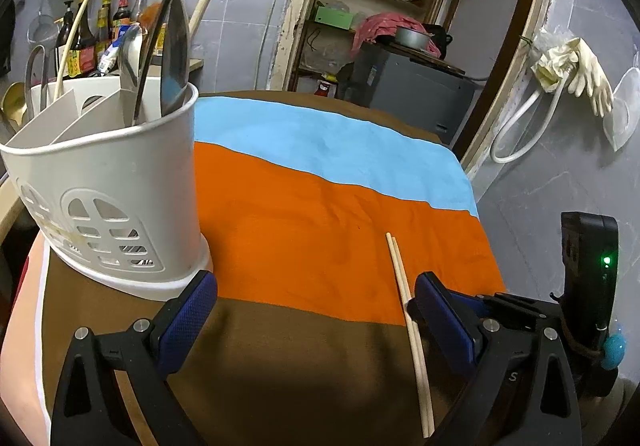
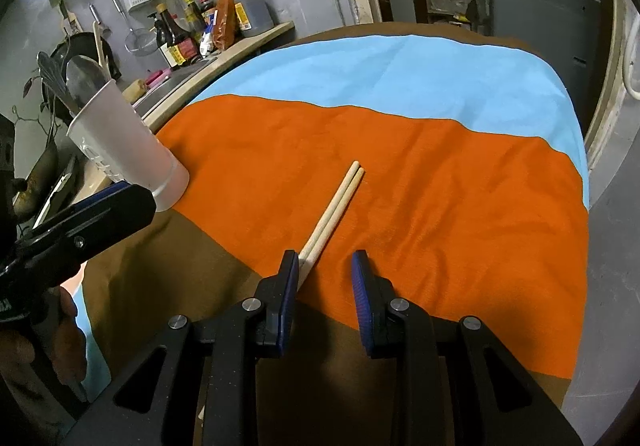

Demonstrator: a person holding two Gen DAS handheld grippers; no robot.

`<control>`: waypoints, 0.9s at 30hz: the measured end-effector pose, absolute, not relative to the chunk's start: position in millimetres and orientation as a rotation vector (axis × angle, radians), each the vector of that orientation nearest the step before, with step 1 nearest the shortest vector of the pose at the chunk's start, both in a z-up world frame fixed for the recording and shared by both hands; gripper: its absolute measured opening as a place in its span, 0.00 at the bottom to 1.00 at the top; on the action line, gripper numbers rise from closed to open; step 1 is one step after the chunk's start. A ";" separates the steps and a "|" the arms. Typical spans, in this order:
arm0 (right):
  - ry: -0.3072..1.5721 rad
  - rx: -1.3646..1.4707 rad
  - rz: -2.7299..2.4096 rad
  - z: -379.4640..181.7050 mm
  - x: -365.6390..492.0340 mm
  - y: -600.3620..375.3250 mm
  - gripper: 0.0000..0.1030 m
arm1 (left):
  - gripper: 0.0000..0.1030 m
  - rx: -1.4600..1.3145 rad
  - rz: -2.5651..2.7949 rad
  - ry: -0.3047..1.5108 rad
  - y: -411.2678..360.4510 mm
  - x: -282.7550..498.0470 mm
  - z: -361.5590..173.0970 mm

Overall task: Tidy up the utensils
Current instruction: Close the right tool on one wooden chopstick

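Striped cloth (image 2: pixel 400 149) over table, white utensil caddy (image 1: pixel 120 181) at left edge just ahead of left gripper (image 1: pixel 316 310), jaws spread wide on nothing, chopsticks (image 2: pixel 332 209) paired mid-cloth, near ends against right gripper (image 2: pixel 325 270) left pad, jaws part-open, unclamped, bare orange cloth to right edge.

Chopsticks (image 2: pixel 334 211) flat on cloth (image 2: pixel 440 173), right of utensil holder (image 1: pixel 108 181); spoons in holder.

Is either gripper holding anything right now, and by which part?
Nothing is held. The chopsticks lie on the cloth, passing by the right gripper's left finger unclamped; the left gripper is wide open.
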State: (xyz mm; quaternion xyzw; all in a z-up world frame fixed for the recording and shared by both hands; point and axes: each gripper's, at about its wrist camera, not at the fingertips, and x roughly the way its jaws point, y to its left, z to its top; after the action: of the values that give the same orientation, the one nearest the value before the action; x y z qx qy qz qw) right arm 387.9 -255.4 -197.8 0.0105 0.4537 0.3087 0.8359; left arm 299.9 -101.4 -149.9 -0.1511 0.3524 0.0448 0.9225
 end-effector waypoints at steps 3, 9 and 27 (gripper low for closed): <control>0.974 0.010 0.637 -197.1 389.5 -252.2 0.23 | 0.97 -0.313 0.095 0.724 -99.7 299.0 -149.9; 1.000 -0.030 0.596 -198.6 386.0 -258.1 0.19 | 0.97 -0.334 0.094 0.732 -97.4 298.3 -150.8; 1.050 -0.074 0.560 -185.4 366.8 -280.5 0.05 | 0.96 -0.317 0.037 0.772 -109.3 306.9 -156.7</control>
State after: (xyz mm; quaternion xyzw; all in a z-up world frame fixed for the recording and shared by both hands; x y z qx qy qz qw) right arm 366.8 -280.5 -185.4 -0.0349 0.4946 0.2635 0.8275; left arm 306.9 -109.3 -156.7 -0.1540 0.3750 0.0182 0.9140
